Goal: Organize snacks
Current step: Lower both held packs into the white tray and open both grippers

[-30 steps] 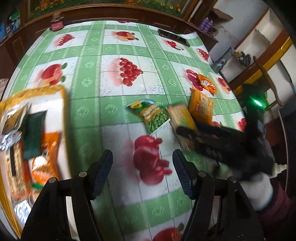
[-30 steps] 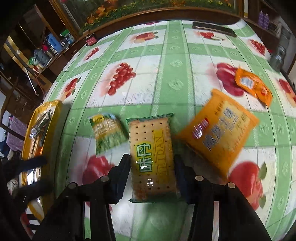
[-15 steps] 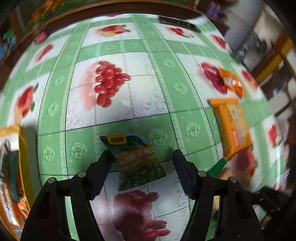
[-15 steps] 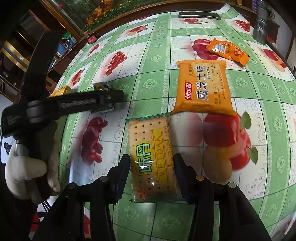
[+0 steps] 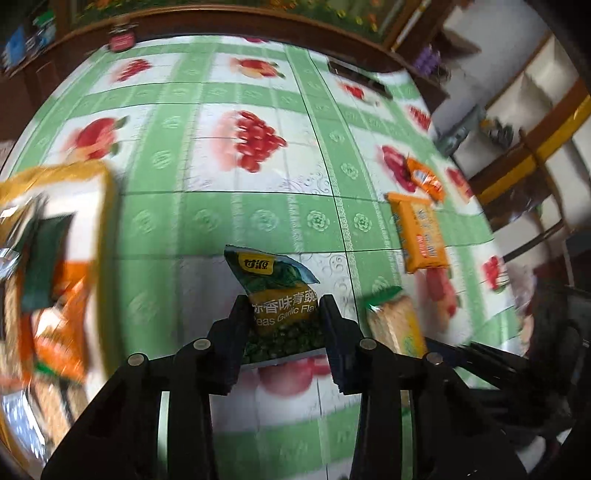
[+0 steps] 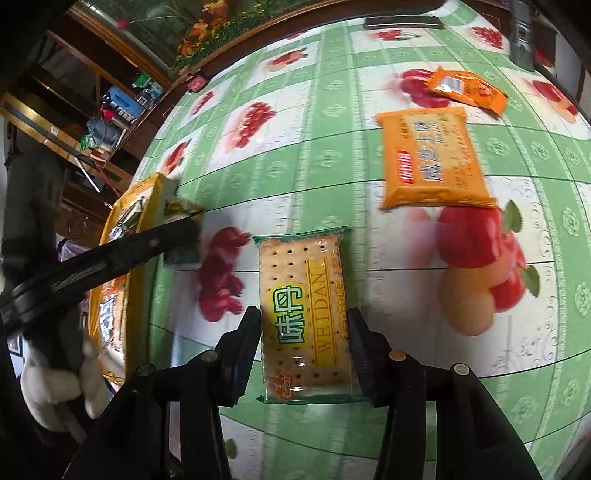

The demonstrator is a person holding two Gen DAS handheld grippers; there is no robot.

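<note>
My left gripper [image 5: 284, 314] is shut on a green pea packet [image 5: 280, 295] and holds it above the tablecloth. A yellow tray [image 5: 107, 236] with several snack packets lies at the left. My right gripper [image 6: 304, 332] is shut on a Weidan cracker pack [image 6: 303, 302], which is between its fingers on the table. In the right wrist view the left gripper's arm [image 6: 110, 254] reaches over the yellow tray [image 6: 136, 199]. A big orange cracker pack [image 6: 428, 158] and a small orange packet [image 6: 465, 88] lie farther out.
The green fruit-print tablecloth [image 5: 221, 221] covers the table. A black remote [image 6: 402, 23] lies at the far edge and a grey flashlight [image 6: 521, 44] stands at the far right. A wooden cabinet and shelves surround the table.
My left gripper has closed on the pea packet and lifted it toward the tray. My right gripper has closed in on the cracker pack.
</note>
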